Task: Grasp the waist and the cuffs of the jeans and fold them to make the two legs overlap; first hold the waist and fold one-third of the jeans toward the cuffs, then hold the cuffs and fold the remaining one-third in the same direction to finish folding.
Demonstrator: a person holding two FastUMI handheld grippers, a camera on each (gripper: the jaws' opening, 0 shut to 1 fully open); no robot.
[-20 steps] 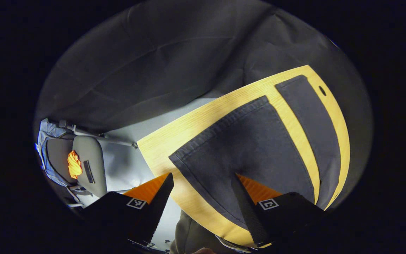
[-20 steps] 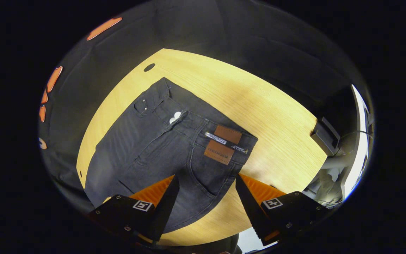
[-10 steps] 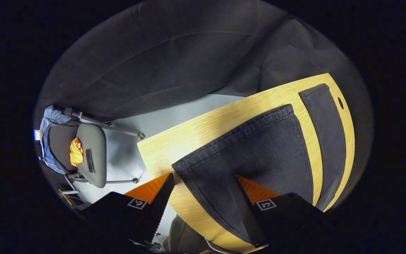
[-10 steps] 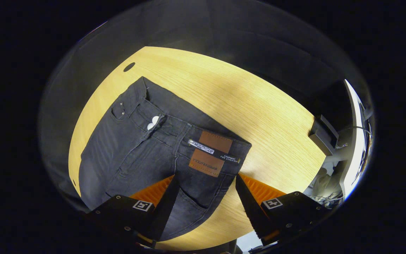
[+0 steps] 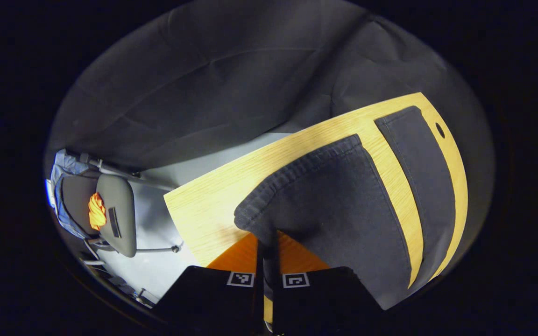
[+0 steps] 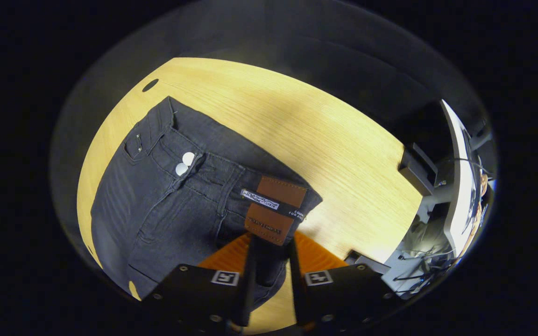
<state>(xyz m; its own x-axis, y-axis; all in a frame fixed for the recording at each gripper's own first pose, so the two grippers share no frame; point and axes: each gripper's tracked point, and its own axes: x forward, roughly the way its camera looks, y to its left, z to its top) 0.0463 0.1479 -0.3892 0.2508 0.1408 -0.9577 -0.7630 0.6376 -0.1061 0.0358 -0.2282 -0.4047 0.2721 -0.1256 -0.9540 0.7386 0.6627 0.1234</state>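
Where both lie flat, two legs (image 5: 343,205) (image 5: 423,177), one jeans (image 6: 166,196).

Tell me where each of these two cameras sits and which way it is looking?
Left gripper view: rides on the left gripper, looking down along its two fingers, shut on the cuff of the jeans.
Right gripper view: rides on the right gripper, looking down at the waist, its fingers closed on the denim there.
Shared: the jeans and the wooden table.
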